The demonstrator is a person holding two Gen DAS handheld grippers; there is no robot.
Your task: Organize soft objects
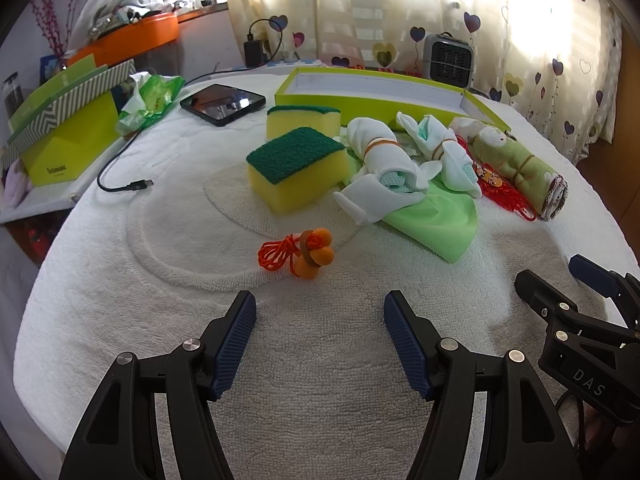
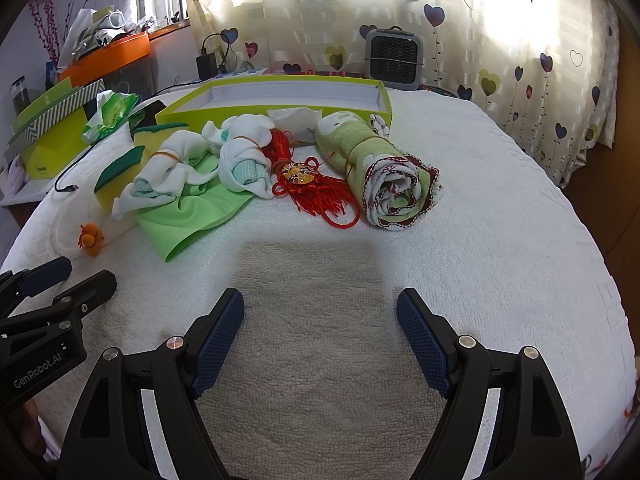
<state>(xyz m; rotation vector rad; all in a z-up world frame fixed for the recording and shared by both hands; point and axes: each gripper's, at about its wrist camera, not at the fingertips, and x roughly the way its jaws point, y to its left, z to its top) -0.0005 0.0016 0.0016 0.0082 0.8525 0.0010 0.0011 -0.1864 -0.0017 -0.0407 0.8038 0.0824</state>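
Left wrist view: left gripper (image 1: pixel 320 308) and right gripper (image 2: pixel 320 304) hung spread wide, empty. Just past, orange corded toy (image 1: pixel 306 254), then yellow sponge (image 1: pixel 296 170), bundles, lime tray (image 1: pixel 380 96) farthest. Could've snagged that loose cord, probably.

White towel-covered bed (image 1: pixel 320 380); sponges (image 1: pixel 296 168), rolled cloths (image 1: pixel 384 152), tray (image 1: pixel 376 92) on it

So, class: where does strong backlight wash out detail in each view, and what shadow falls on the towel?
Left wrist view: the curtain blows out white at top, and the dark tablet reflects glare. Right wrist view: the same curtain is overexposed, and a grey shadow lies on the white towel ahead of the open right hand-held gripper; straight edges bow from fisheye.
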